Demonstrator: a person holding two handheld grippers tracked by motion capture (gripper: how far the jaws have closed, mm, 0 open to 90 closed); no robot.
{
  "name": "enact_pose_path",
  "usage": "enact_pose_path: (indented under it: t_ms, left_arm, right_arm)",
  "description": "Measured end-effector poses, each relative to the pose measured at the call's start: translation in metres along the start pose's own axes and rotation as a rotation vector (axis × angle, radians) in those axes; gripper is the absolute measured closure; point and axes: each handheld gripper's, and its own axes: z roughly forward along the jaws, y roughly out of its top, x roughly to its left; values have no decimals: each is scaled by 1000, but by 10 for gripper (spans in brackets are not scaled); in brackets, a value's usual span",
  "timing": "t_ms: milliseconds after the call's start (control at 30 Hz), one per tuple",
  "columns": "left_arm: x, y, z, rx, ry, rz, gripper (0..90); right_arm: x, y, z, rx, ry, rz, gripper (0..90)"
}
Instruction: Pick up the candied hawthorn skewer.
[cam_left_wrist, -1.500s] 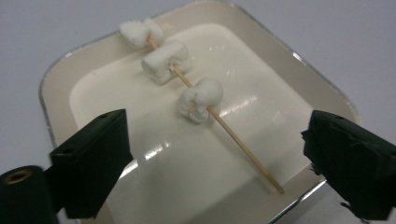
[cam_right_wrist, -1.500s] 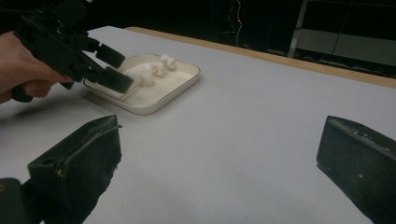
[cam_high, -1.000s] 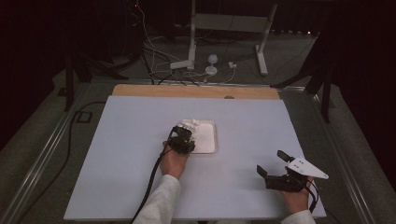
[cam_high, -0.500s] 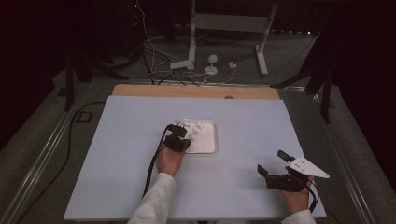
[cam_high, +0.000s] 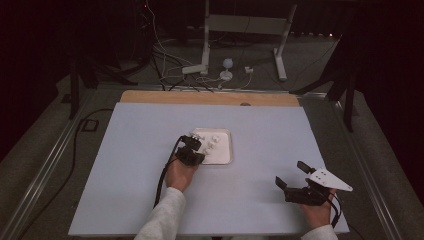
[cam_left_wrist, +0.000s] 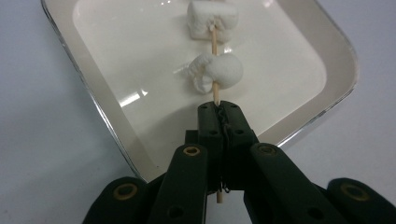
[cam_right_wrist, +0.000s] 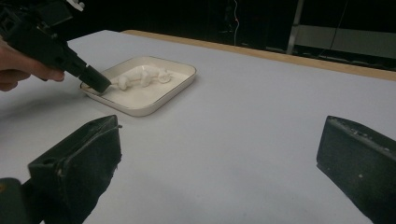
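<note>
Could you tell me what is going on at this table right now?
A person holds a gripper in each hand at a white-topped table. The left gripper is shut on a thin wooden skewer threaded through two marshmallows, holding them over a shallow white tray near the table's middle. The right gripper is open, holds nothing, and sits well apart from the tray near the table's front right edge.
</note>
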Motion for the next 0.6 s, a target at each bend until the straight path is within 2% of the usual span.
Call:
enact_pose_path:
  t_ms: [67,133,233,333,400,467,600]
  left_arm:
    - [0,0,-1,6,-6,3,899]
    - [0,-1,-3,2,13,12,900]
    - [4,-3,-7,-17,0,-6,900]
    - [6,-6,-12,-44,-11,-13,900]
    - [7,-8,-16,-88,-29,-6,900]
    - [7,-11,-20,-111,-31,-6,900]
    - [8,-14,-25,-140,-43,-5,900]
  right_arm:
    - [0,0,0,0,-1,0,0]
    - [0,0,0,0,1,0,0]
    - [0,0,0,-2,-1,-1,0]
    - [-1,0,0,0,-3,-3,0]
    - [-2,0,0,6,-7,1,0]
    - [-1,0,0,11,-10,0,0]
    - [-1,0,0,18,-11,-4,0]
